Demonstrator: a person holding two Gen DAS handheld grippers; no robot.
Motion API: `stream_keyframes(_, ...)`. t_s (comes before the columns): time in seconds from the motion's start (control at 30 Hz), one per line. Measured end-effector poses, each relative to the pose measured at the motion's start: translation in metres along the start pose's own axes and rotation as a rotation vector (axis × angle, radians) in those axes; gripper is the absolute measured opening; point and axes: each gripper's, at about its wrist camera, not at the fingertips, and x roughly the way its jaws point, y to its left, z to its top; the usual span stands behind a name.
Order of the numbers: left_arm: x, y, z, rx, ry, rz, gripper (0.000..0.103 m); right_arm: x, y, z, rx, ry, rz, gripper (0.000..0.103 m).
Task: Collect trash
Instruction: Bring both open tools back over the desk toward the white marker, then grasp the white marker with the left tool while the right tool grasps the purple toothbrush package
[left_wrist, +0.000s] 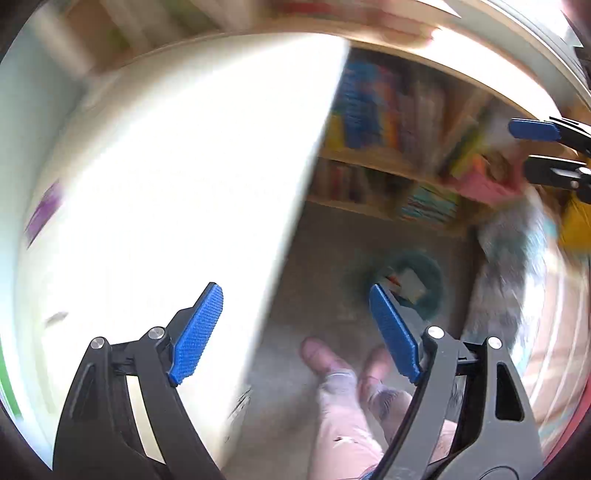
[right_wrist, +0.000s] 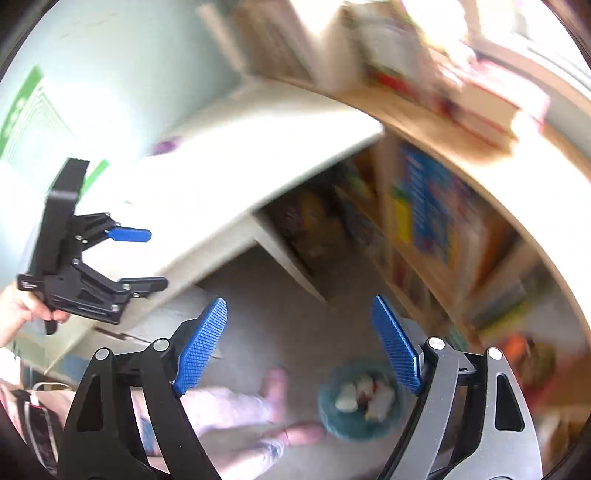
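1. Down on the carpet (right_wrist: 258, 295), a teal bin (right_wrist: 360, 402) is sitting beside the person's feet (right_wrist: 291, 432), holding pale crumpled trash (right_wrist: 364, 398).
2. Above it, the left gripper (left_wrist: 295, 332) and right gripper (right_wrist: 299, 343) are both gaping wide, holding nothing.
3. Behind, a white desk (right_wrist: 221, 177) and bookshelves (right_wrist: 424, 206) are showing blurred.

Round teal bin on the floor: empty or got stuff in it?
Not empty. The round teal bin holds several pale crumpled pieces plus something red, seen from above in the right wrist view. Blur hides what they are and how full it is.

Black gripper (left_wrist: 295, 332) frames, blue ribbed pads (left_wrist: 197, 332)
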Motion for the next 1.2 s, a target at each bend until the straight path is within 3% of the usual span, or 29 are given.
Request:
stream_keyframes(0.2, -0.013, 0.099, -0.002, -0.199, -0.021, 0.07, 0.08, 0.058, 0.065, 0.1, -0.151, 0.022, 0.089, 0.083)
stream_keyframes(0.27, -0.015, 0.13, -0.004, -0.255, -0.022, 0.093, 0.086, 0.078, 0.09, 0.129, -0.222, 0.039, 0.102, 0.085)
stream_keyframes(0.47, -0.009, 0.213, -0.022, -0.424, -0.001, 0.151, 0.087, 0.137, 0.16, 0.199, -0.364, 0.067, 0.154, 0.089)
stream_keyframes(0.53, -0.005, 0.234, -0.03, -0.466, 0.013, 0.184, 0.087, 0.16, 0.181, 0.217, -0.392, 0.098, 0.174, 0.089)
stream_keyframes(0.8, 0.007, 0.311, -0.061, -0.724, 0.057, 0.184, 0.087, 0.25, 0.245, 0.267, -0.59, 0.216, 0.258, 0.089)
stream_keyframes(1.2, 0.039, 0.367, -0.066, -1.148, 0.121, 0.216, 0.087, 0.38, 0.324, 0.344, -0.891, 0.42, 0.426, 0.088)
